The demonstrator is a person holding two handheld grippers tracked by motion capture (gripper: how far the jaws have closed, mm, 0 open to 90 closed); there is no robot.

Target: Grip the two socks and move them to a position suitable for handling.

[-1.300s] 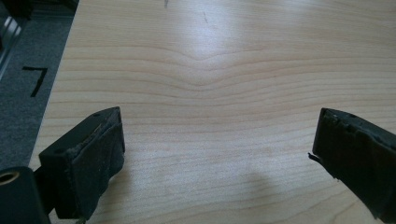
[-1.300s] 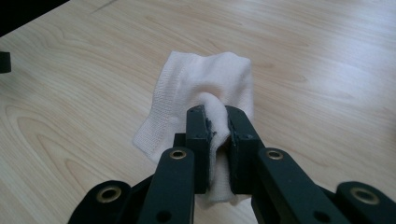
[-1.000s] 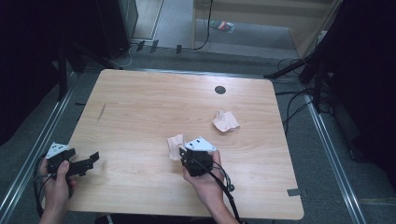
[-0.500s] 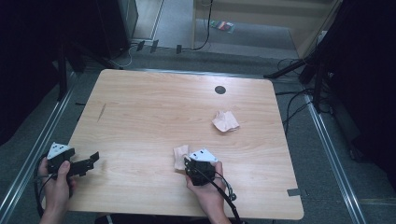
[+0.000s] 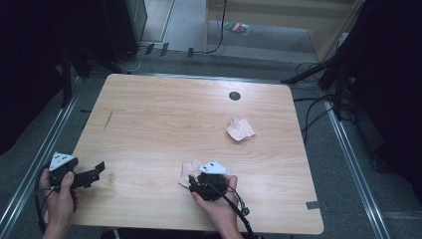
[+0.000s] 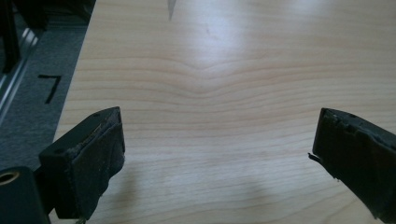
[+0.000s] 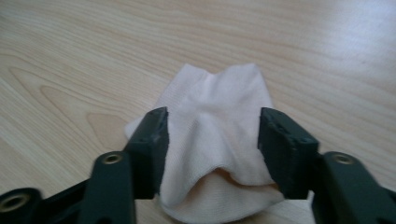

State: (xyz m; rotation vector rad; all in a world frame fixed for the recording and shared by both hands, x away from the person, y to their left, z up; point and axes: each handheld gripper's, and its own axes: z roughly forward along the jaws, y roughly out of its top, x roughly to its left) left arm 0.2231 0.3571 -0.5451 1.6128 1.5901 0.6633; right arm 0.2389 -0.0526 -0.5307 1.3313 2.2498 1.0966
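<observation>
The pale cloth [image 7: 215,149] lies crumpled on the wooden table [image 5: 164,119], near its front edge, directly between the jaws of the right gripper [image 7: 212,147]. Those jaws have just been opening; they now stand part-way apart on either side of the cloth, the bunched fabric rising between them, the pads beside its folds rather than squeezing it. A second crumpled cloth [image 5: 240,129] lies well apart, toward the table's far right. At the front left corner, the left gripper [image 6: 217,154] hovers over bare wood, jaws spread wide with nothing between them.
</observation>
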